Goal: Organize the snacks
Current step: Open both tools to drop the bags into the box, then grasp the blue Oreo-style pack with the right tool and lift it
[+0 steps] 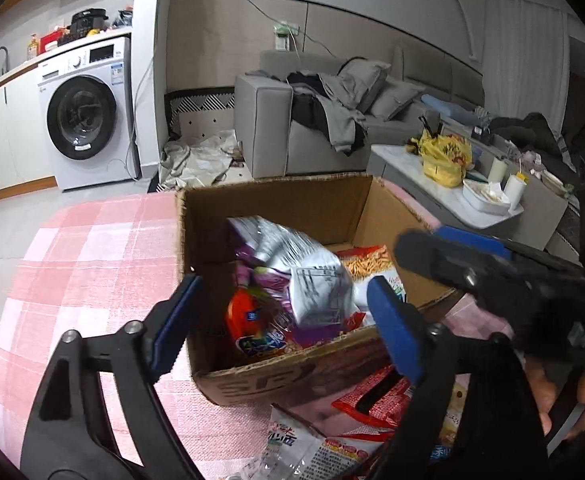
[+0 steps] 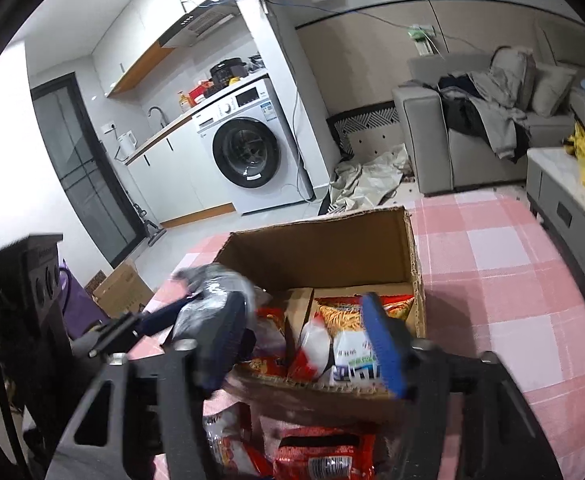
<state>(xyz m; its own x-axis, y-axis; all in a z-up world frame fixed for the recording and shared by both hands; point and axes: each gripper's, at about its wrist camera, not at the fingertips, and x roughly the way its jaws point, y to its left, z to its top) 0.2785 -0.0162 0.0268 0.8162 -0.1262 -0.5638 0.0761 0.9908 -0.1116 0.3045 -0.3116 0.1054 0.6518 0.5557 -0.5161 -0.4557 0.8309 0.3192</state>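
An open cardboard box [image 1: 276,200] stands on the pink checked table with several snack packets inside. A silver and purple snack bag [image 1: 292,268] lies blurred on top of the packets, between the wide blue pads of my left gripper [image 1: 284,320], which is open and does not press it. An orange-stick snack packet [image 1: 368,264] lies deeper in the box. My right gripper [image 2: 304,344] is open over the box's near wall [image 2: 312,392], with the blurred silver bag [image 2: 216,292] just left of its left finger. Its fingers [image 1: 432,256] reach in from the right in the left wrist view.
Red snack packets [image 1: 376,404] and a white one [image 1: 292,444] lie on the tablecloth [image 1: 92,260] in front of the box. A hand [image 1: 564,400] holds the right gripper. Beyond the table are a washing machine [image 1: 88,116], a grey sofa [image 1: 268,128] and a low table with a yellow bag [image 1: 444,156].
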